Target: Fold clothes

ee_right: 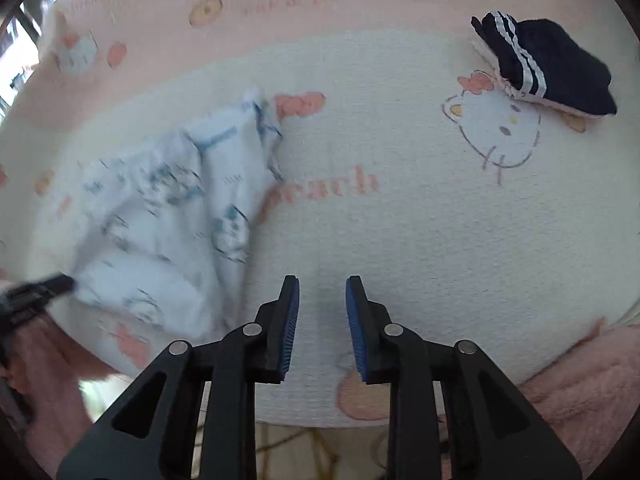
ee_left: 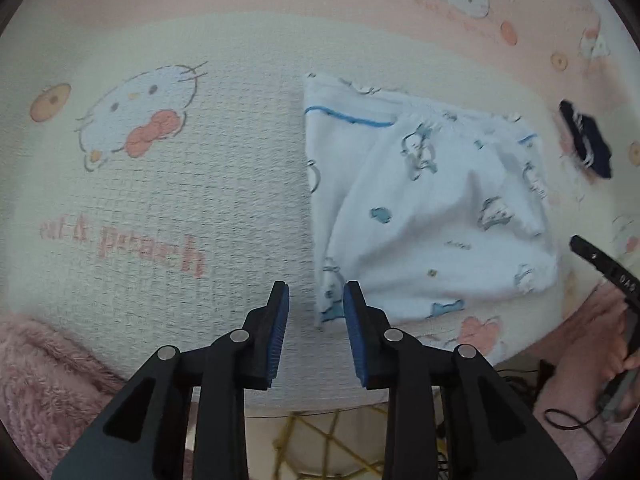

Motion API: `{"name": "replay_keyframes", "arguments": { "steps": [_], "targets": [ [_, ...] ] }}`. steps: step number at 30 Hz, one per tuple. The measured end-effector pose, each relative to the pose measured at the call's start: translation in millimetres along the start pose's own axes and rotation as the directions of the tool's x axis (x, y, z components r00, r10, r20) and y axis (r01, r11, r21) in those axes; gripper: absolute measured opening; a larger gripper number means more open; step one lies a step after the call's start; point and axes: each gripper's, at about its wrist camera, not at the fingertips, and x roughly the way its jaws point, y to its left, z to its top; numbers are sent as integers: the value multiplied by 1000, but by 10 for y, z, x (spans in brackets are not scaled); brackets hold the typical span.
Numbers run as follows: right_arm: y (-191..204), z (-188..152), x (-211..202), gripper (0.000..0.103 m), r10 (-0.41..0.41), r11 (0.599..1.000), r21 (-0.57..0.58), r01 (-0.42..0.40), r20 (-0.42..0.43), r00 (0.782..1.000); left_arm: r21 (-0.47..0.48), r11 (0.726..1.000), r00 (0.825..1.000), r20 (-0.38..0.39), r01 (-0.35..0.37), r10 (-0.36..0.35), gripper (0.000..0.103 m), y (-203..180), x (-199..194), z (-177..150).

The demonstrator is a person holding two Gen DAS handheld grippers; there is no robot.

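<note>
The white printed garment (ee_left: pixel 428 208) lies folded on the cat-print blanket (ee_left: pixel 200 184), a cream and pink cover with cartoon cat faces and the words "cat & peach". In the left wrist view the left gripper (ee_left: pixel 316 300) hangs over the garment's near left corner with its blue-padded fingers apart; the right-hand pad overlaps that corner in the picture, but whether it touches the cloth cannot be told, and nothing is pinched between the pads. The garment's blue piping and small blue figures are softened by blur, so the prints cannot be named. In the right wrist view the right gripper (ee_right: pixel 322 292) stands over bare blanket just right of the garment (ee_right: pixel 168 220), its fingers apart and empty; here the garment is smeared and its near left edge is partly covered by the dark tip of the left gripper. A navy garment with white stripes (ee_right: pixel 548 64) lies folded far off at the upper right, on top of something pale of which only a thin edge shows. A pink fluffy sleeve (ee_left: pixel 36 384) fills the lower corners, and the hand at the right edge of the left view is cut off. Below the blanket's edge only dim yellow lines and dark cables show.
</note>
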Motion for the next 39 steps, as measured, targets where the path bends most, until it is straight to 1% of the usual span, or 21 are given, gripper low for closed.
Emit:
{"name": "replay_keyframes", "arguments": {
  "steps": [2, 4, 5, 6, 9, 12, 13, 14, 16, 18, 19, 23, 27, 28, 29, 30, 31, 32, 33, 36, 39],
  "targets": [
    [192, 6, -106, 25, 63, 996, -69, -59, 64, 996, 80, 995, 997, 46, 53, -57, 30, -178, -55, 8],
    [459, -46, -36, 27, 142, 976, -167, -136, 23, 990, 140, 987, 996, 19, 82, -86, 30, -319, 32, 3],
    [567, -93, 60, 27, 127, 970, -204, -130, -26, 992, 151, 986, 998, -1, 63, -64, 30, -326, 83, -9],
    [667, -147, 166, 27, 89, 965, -241, -105, -75, 993, 157, 987, 999, -14, 36, -34, 30, -308, 117, -25],
    [747, -241, 256, 25, -17, 945, -328, -15, -94, 995, 151, 988, 998, -51, -40, 48, 30, -208, 170, -48],
    [538, -205, 158, 29, -165, 945, -295, 139, -64, 984, 67, 990, 992, -30, -123, 125, 30, 72, 16, 1],
    [446, -177, 111, 29, -197, 947, -268, 177, -50, 979, 47, 993, 994, -13, -107, 108, 30, 135, -45, 36],
    [366, -127, 47, 31, -177, 960, -226, 164, -40, 983, 32, 997, 998, 6, -65, 65, 30, 182, -109, 81],
    [455, 44, -26, 32, -45, 979, -199, 40, -22, 999, 40, 999, 998, 55, 1, -3, 30, 182, -221, 212],
    [585, 225, -87, 33, 97, 978, -186, -95, -3, 995, 65, 998, 996, 89, 19, -25, 30, 143, -262, 376],
    [672, 309, -91, 35, 117, 971, -208, -115, -1, 993, 77, 997, 994, 103, 28, -36, 32, 124, -276, 460],
    [995, 581, 200, 53, 78, 954, -289, -77, -7, 997, 68, 993, 993, 48, 101, -104, 39, -27, -43, 668],
    [1023, 785, 645, 56, 3, 954, -299, -28, -84, 996, 125, 991, 998, 8, 55, -56, 41, -359, 387, 750],
    [1009, 786, 742, 56, 3, 955, -295, -39, -120, 993, 135, 989, 998, 2, 57, -58, 39, -394, 453, 765],
    [990, 772, 829, 56, 12, 955, -291, -58, -159, 987, 143, 988, 998, 9, 63, -65, 32, -403, 470, 738],
    [986, 757, 871, 50, 28, 954, -290, -79, -176, 984, 149, 987, 997, 18, 66, -69, 12, -405, 461, 710],
    [1009, 748, 848, 43, 47, 946, -310, -98, -168, 985, 152, 986, 997, 35, 61, -67, 11, -406, 423, 691],
    [1041, 743, 806, 15, 68, 934, -337, -116, -153, 986, 156, 987, 997, 62, 45, -55, 10, -411, 362, 680],
    [1073, 747, 754, 11, 67, 924, -365, -113, -136, 988, 156, 987, 994, 98, 32, -48, 9, -404, 265, 677],
    [1095, 823, 540, 9, 95, 915, -387, -111, -59, 994, 151, 988, 976, 212, 14, -46, 8, -345, -39, 697],
    [1043, 933, 399, 9, 153, 928, -349, -133, 30, 988, 138, 990, 971, 236, -10, -23, 8, -238, -65, 786]
  ]
}}
